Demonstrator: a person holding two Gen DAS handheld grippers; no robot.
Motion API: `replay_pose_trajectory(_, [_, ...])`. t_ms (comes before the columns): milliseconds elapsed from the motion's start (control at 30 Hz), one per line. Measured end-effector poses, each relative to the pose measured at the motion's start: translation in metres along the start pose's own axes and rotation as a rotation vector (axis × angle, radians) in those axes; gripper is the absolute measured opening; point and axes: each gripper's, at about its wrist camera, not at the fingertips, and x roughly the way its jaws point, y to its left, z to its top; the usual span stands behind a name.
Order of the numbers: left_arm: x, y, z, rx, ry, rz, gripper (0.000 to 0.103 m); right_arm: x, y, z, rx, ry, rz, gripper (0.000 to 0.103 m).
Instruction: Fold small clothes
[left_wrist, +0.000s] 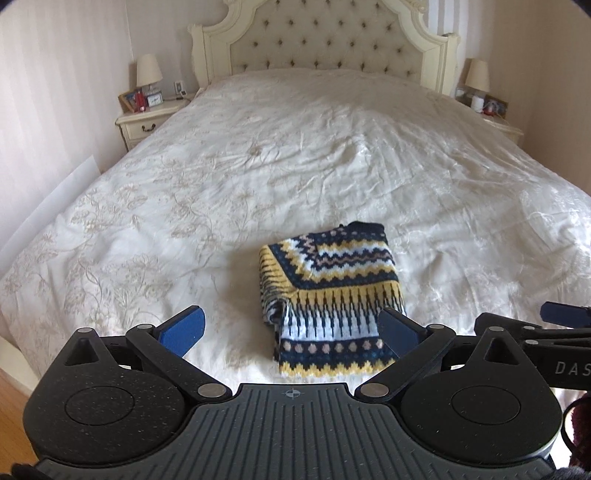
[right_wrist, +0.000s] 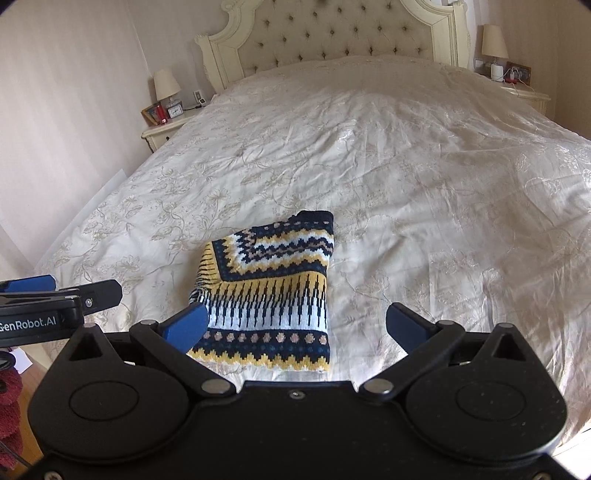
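Sweater (left_wrist: 328, 299) folded near bed (left_wrist: 258, 147) foot | left view: left gripper (left_wrist: 291, 328) spread, empty, above it | right view: right gripper (right_wrist: 297, 325) likewise apart, holding nothing | step: fold looks finished; next likely a tidy or put-away.

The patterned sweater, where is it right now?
In both wrist views the folded sweater lies on the white bedspread near the foot of the bed, just beyond both open grippers, held by neither.
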Motion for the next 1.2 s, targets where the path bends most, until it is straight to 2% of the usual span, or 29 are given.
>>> replay_pose_trajectory(300, [0.019,0.001,-0.016,-0.002,0.131,-0.015,0.101,0.005,-0.001,-0.010,0.016,0.053,-0.006,0.102])
replay_pose_trajectory(533, [0.029,-0.003,-0.021,-0.009,0.203,-0.012,0.101,0.008,-0.007,-0.015,0.039,0.089,-0.019,0.102])
replay_pose_trajectory(1200, [0.046,0.009,-0.022,-0.039,0.292,0.044,0.101,0.023,-0.008,-0.014,0.047,0.155,-0.048,0.102])
